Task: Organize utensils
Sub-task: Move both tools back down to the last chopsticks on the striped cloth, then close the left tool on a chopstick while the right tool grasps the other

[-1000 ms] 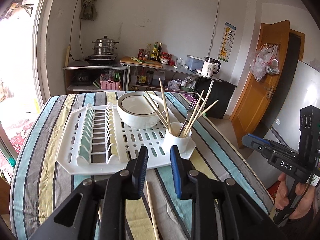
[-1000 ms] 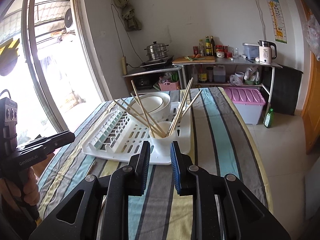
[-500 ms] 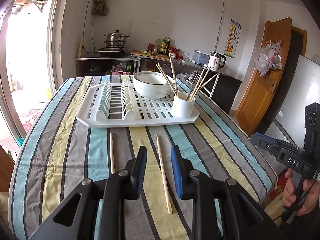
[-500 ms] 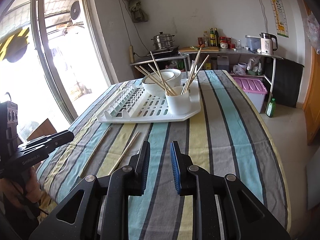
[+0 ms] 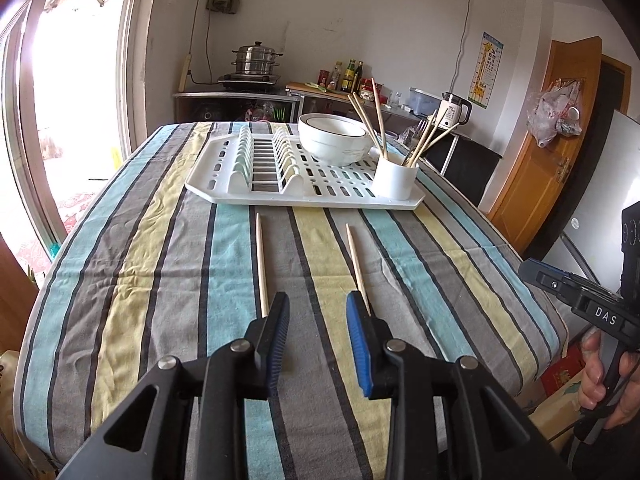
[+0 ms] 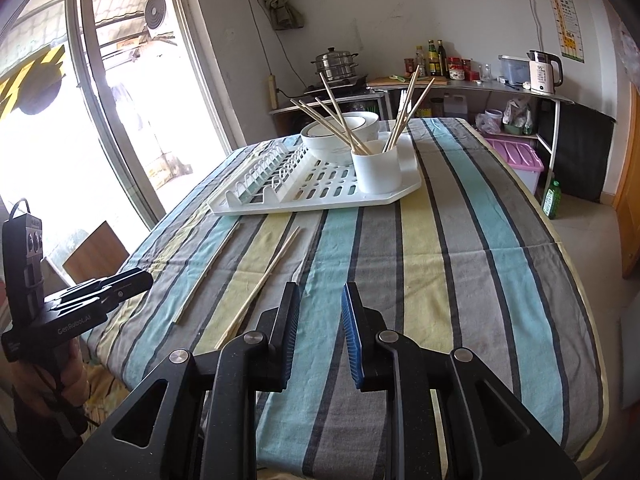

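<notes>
The left claw [image 5: 318, 306], jaws just widening and empty, should straddle one chopstick [image 5: 357, 263] near its end; the right claw [image 6: 320, 298] is slightly spread.

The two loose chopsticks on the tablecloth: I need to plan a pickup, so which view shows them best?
The left wrist view: both chopsticks lie lengthwise straight ahead, clearly apart. The right wrist view shows them obliquely, off to the left.

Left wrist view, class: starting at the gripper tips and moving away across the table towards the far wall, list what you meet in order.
Left gripper → two loose chopsticks on the striped tablecloth → white drying rack → white utensil cup → white bowl → steamer pot.
</notes>
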